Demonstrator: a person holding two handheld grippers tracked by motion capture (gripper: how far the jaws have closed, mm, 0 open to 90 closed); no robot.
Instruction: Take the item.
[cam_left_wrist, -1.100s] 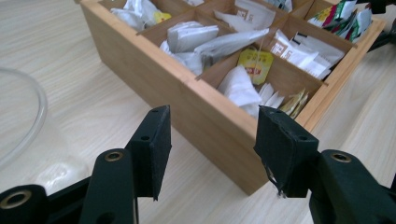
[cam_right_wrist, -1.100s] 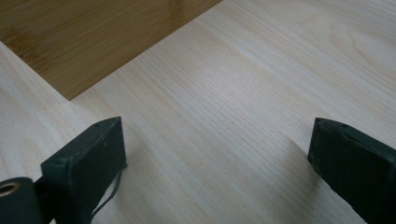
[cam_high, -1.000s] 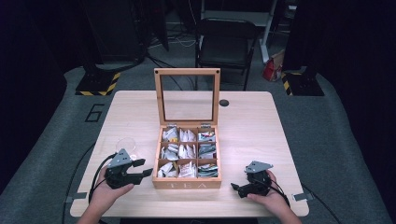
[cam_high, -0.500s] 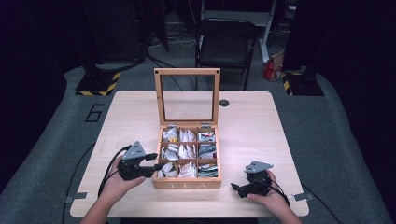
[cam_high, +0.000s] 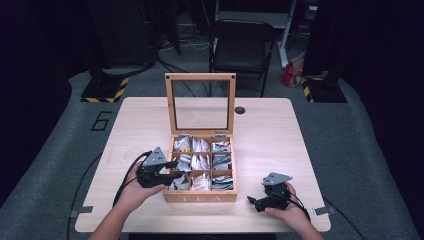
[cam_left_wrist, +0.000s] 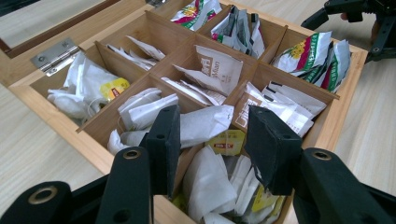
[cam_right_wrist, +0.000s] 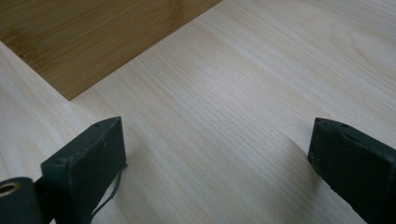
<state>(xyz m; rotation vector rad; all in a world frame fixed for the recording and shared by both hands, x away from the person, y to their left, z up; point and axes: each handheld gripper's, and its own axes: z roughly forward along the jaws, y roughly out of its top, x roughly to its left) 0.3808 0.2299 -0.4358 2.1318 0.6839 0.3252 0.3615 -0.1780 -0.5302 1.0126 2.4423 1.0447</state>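
Left gripper (cam_high: 172, 175) moves from table to tea box (cam_high: 200, 196) corner, jaws narrowing, empty; teabag (cam_left_wrist: 205, 123) ungrasped. Right gripper (cam_high: 252, 201) idle, jaws wide.

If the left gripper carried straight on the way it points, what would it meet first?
Most likely the white tea bags in the tea box, in its near-left compartment. The left gripper is open, its jaws having just been closing, with nothing pinched between them. Depth is uncertain.

The pale rectangular wooden table (cam_high: 260, 135) carries an open wooden tea box (cam_high: 200, 196) and a small black disc (cam_high: 240, 110).
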